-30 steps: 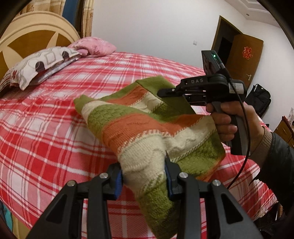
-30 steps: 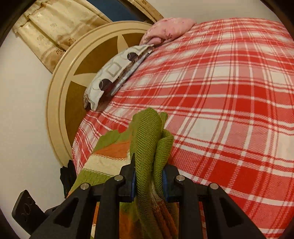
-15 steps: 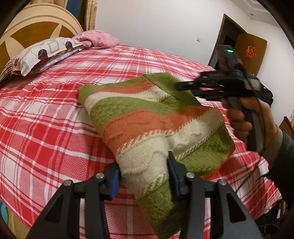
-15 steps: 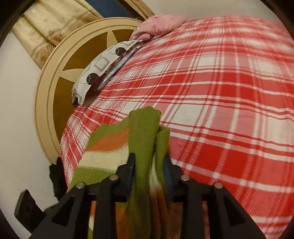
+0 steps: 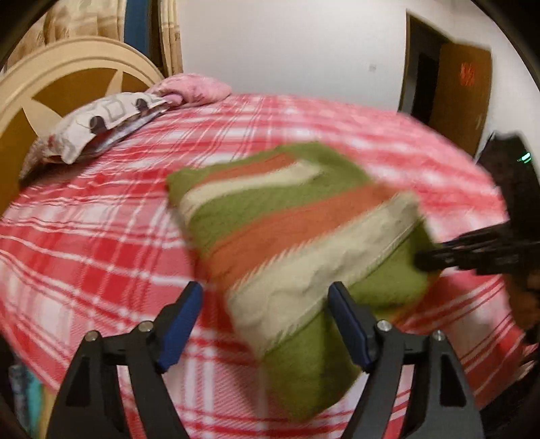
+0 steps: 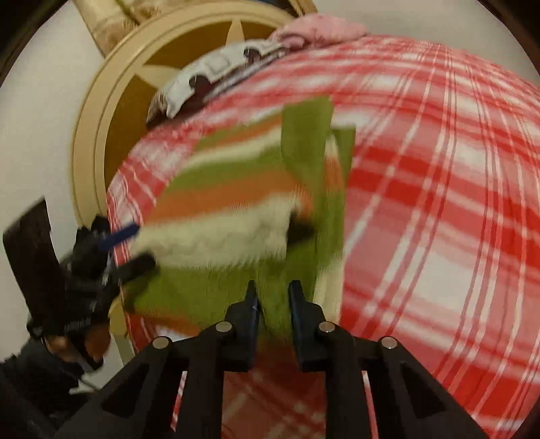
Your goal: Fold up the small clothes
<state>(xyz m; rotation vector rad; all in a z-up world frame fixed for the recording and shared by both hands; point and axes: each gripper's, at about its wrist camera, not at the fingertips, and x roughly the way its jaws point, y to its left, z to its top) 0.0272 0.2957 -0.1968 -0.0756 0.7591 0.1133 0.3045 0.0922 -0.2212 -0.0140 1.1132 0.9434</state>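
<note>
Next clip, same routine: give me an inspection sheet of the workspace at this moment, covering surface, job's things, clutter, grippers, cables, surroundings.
Surface: bed with red and white checked cover.
Job's things: striped knitted sweater, green, orange and cream, folded, lying on the bed; frames blurred.
Clutter: patterned pillow and pink pillow at the headboard.
Grippers: left gripper open, fingers either side of the sweater's near corner; right gripper shut on a green fold.
Cables: nothing seen.
Surroundings: white wall, curtain, brown door.
</note>
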